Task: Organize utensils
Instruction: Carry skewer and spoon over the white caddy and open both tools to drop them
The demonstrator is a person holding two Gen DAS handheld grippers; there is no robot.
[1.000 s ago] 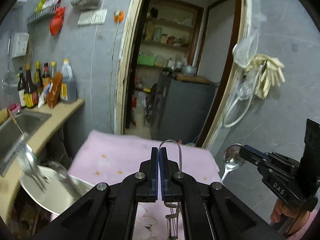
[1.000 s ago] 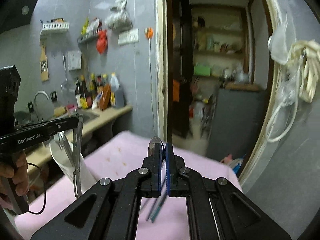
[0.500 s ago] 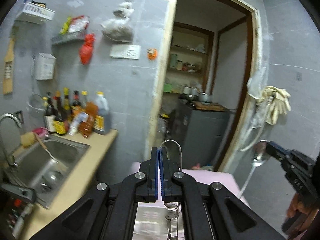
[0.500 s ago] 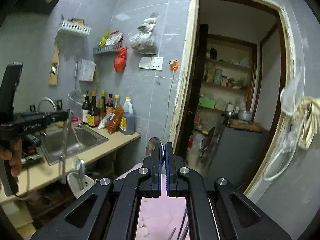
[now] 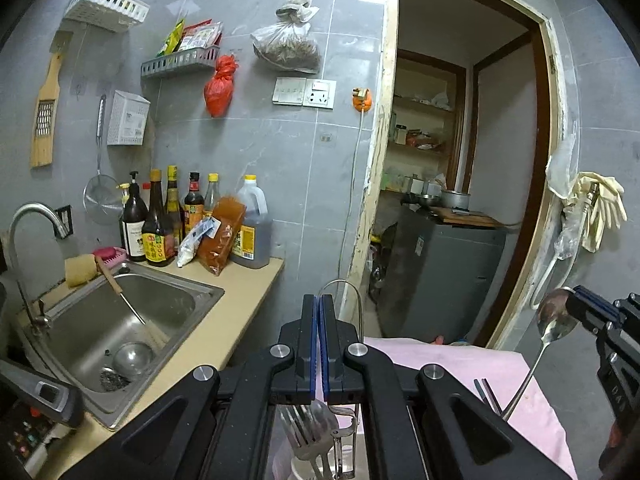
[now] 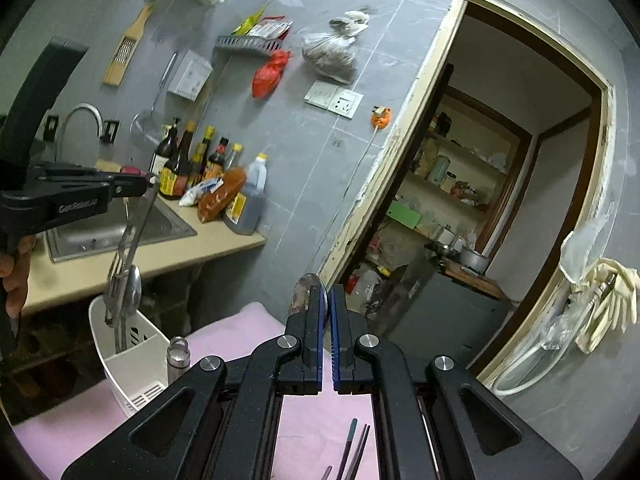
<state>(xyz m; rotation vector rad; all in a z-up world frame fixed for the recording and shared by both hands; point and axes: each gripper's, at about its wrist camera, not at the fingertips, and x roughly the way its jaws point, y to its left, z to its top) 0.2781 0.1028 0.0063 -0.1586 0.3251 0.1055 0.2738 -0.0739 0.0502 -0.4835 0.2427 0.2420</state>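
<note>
Left wrist view: the left gripper (image 5: 319, 320) is clamped on a thin steel peeler (image 5: 347, 364), wire loop up, long axis hanging down over forks in a holder below. At right, a steel spoon (image 5: 554, 326) hangs handle-down.

Right wrist view: the right gripper (image 6: 329, 312) pinches that spoon's bowl (image 6: 306, 286). The white slotted plastic utensil caddy (image 6: 132, 364) sits lower left on the pink cloth (image 6: 240, 332), directly under the left gripper and nearer to it.
</note>
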